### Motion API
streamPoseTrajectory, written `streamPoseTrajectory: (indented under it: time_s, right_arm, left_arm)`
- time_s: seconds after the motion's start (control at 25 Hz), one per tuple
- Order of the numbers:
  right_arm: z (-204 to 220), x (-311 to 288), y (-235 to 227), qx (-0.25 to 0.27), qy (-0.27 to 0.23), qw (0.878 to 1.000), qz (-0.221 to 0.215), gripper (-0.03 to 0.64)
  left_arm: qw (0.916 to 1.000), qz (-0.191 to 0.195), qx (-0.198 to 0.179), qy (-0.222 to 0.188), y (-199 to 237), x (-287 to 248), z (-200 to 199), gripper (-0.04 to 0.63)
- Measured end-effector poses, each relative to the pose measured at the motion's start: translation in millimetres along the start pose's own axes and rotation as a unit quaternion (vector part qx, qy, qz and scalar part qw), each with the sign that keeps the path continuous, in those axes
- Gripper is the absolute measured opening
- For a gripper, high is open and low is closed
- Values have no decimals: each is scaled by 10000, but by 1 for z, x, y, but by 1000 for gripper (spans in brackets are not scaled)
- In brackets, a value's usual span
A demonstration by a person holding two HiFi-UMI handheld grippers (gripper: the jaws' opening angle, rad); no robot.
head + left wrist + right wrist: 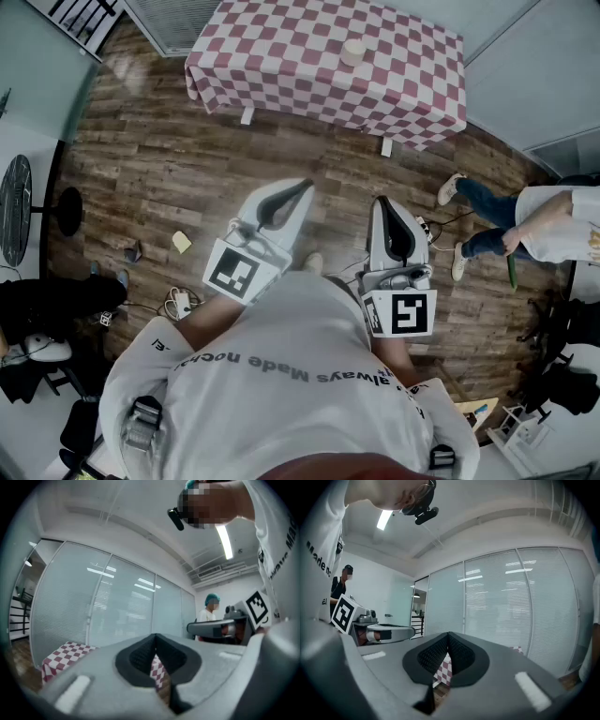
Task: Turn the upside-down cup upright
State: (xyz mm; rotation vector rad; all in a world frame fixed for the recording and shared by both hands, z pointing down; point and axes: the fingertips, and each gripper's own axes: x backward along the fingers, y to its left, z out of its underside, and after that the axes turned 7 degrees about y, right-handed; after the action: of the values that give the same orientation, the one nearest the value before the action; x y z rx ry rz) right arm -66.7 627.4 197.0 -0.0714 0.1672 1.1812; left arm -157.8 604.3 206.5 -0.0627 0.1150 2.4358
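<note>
Standing well apart from the red-and-white checked cloth table [281,56]. Small cream cup [352,52]: on the cloth, right of its middle, probably rim-down, too small to confirm. Left gripper [302,187], right gripper [386,202]: level, jaws closed together, nothing held. Advice: approach first, open one gripper wide, clasp the cup's wall squarely, then roll.

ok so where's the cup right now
In the head view the cup sits on the checked table at the top of the picture, right of the table's middle, well ahead of the left gripper and the right gripper.
</note>
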Motion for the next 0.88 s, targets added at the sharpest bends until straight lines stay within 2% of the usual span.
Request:
streamPoseTrajectory:
  time_s: [0.56, 0.88]
  right_arm:
    - [8, 23, -40, -51, -64, 10000, -18, 2]
    - [23, 27, -70, -131, 21, 9999, -42, 2]
  left_arm:
    - [9999, -116, -51, 47, -33, -30, 3, 3]
    - [9997, -168, 147, 54, -53, -58, 10, 3]
